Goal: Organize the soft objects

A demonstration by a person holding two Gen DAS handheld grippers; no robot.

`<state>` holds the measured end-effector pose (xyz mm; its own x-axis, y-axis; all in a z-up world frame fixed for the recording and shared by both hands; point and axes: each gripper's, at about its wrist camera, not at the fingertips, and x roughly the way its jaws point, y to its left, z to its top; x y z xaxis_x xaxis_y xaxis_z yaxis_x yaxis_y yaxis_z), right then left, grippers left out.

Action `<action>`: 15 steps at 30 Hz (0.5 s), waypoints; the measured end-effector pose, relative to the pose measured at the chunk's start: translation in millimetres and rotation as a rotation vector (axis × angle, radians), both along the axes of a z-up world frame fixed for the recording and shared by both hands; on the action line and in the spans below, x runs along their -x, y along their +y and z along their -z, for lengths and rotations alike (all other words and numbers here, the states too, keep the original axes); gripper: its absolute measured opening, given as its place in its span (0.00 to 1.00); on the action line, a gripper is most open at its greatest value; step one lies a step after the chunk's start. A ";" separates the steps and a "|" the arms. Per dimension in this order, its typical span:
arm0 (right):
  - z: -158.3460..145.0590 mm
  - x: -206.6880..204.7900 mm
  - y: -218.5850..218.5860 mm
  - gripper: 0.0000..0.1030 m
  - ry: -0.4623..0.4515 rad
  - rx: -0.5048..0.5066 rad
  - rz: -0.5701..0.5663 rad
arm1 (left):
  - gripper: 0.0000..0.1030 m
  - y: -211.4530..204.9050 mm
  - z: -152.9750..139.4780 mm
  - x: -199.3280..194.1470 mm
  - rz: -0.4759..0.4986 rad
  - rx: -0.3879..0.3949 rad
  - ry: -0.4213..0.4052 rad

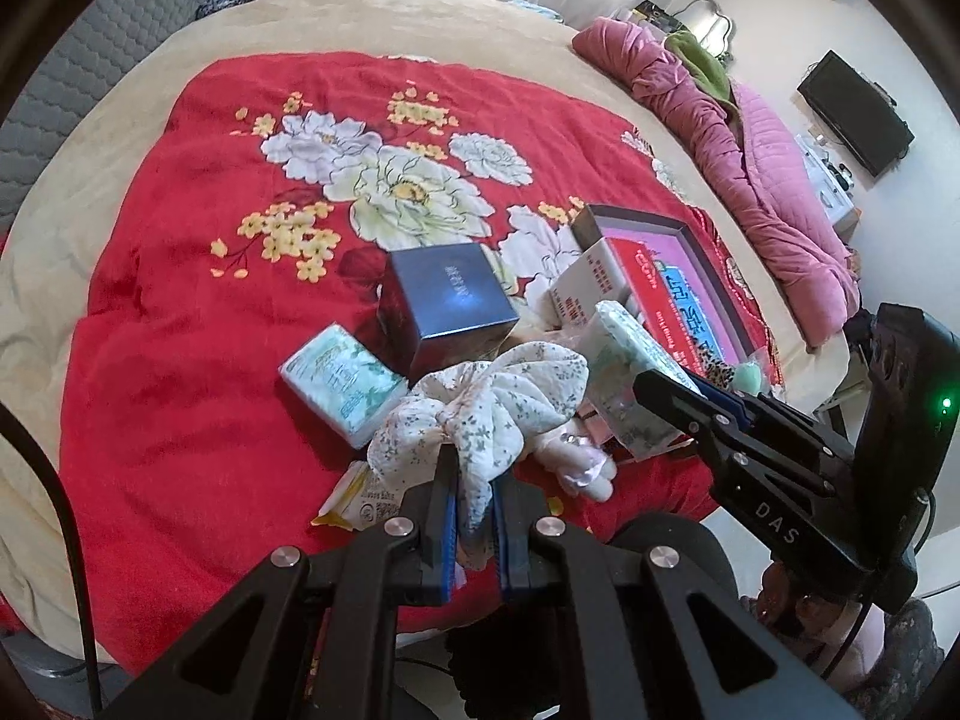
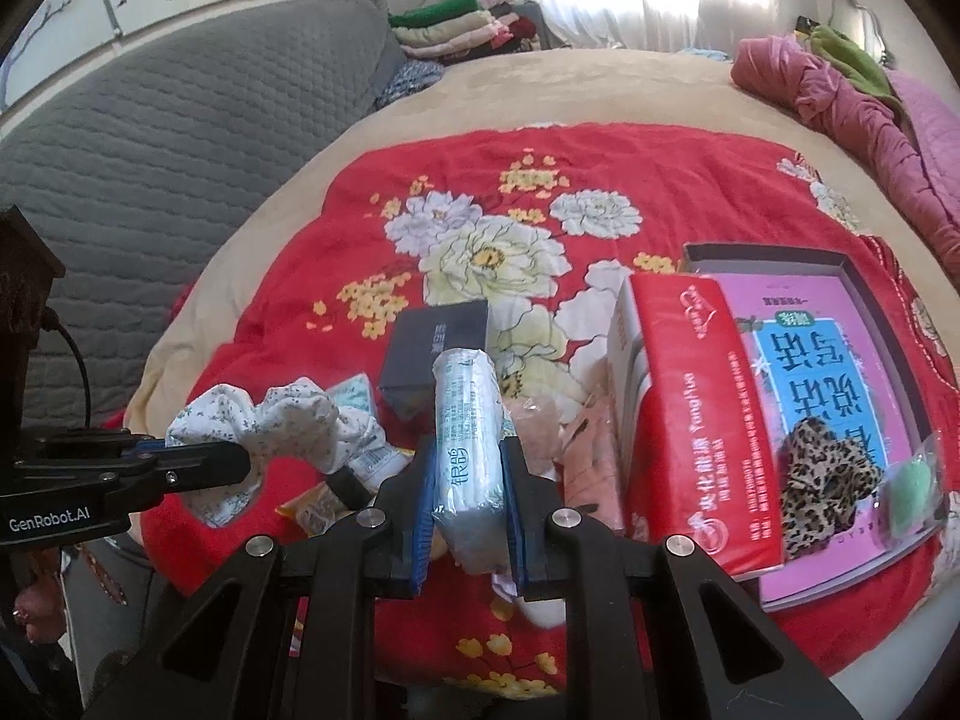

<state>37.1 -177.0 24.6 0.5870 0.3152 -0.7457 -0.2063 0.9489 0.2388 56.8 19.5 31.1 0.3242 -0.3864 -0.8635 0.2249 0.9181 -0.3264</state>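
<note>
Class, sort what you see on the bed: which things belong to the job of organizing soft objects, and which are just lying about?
Part of the job:
floral scrunchie, in the left claw
tissue pack, in the right claw
leopard scrunchie
second tissue pack

Just lying about:
blue box
red carton
pink quilt

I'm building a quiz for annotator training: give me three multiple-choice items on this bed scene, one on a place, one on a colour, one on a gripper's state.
1. Where does the leopard-print fabric scrunchie lie?
A. in the open shallow box
B. on the grey headboard
C. under the blue box

2. What colour is the cube-shaped cardboard box?
A. green
B. dark blue
C. orange

3. What is the left gripper doing?
A. hanging open
B. shut on the white floral fabric scrunchie
C. shut on a book

Answers: 1 A, it rests inside the open shallow box; 2 B, its faces look dark blue; 3 B, cloth sits between the fingers.
</note>
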 end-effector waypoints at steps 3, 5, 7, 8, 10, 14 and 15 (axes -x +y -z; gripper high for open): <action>-8.0 4.0 -5.2 0.20 -0.019 -0.005 0.009 | 0.09 -4.8 -7.1 0.8 0.002 0.003 -0.008; -15.3 5.6 -10.0 0.20 -0.034 -0.017 0.016 | 0.09 -9.1 -12.2 1.5 0.009 0.000 -0.019; -21.8 7.0 -14.0 0.20 -0.052 -0.013 0.022 | 0.09 -15.0 -17.8 2.0 0.018 -0.006 -0.030; -25.1 7.8 -15.1 0.20 -0.060 -0.010 0.024 | 0.09 -17.2 -19.8 1.7 0.021 -0.007 -0.033; -31.7 8.8 -19.4 0.20 -0.070 -0.007 0.027 | 0.09 -23.7 -25.8 1.7 0.031 -0.007 -0.041; -43.2 12.8 -28.7 0.20 -0.091 -0.022 0.032 | 0.09 -37.8 -35.5 2.8 0.059 0.006 -0.054; -45.5 13.6 -30.7 0.20 -0.096 -0.019 0.037 | 0.09 -42.2 -37.9 4.1 0.065 0.001 -0.060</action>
